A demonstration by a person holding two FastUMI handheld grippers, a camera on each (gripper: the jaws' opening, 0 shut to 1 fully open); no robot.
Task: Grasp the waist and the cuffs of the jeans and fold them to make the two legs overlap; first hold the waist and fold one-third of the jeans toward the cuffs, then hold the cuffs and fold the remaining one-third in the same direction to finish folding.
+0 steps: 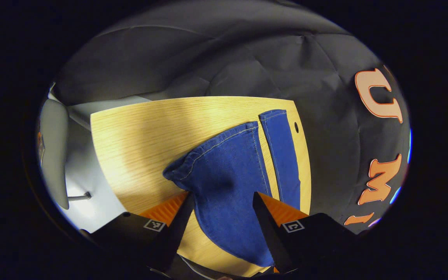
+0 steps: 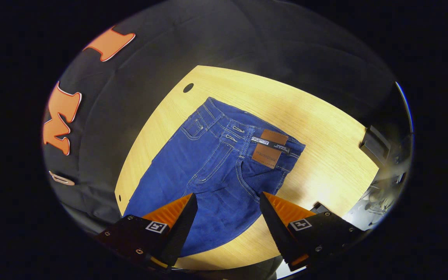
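Jeans (image 1: pixel 231 182) — far leg half-hidden.

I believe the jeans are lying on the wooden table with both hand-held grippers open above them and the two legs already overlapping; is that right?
Not quite: the legs do not overlap yet. The left gripper view shows the two legs of the jeans lying side by side with a strip of the wooden table between them. The rest holds: the left hand-held gripper and the right hand-held gripper are both open above the denim.
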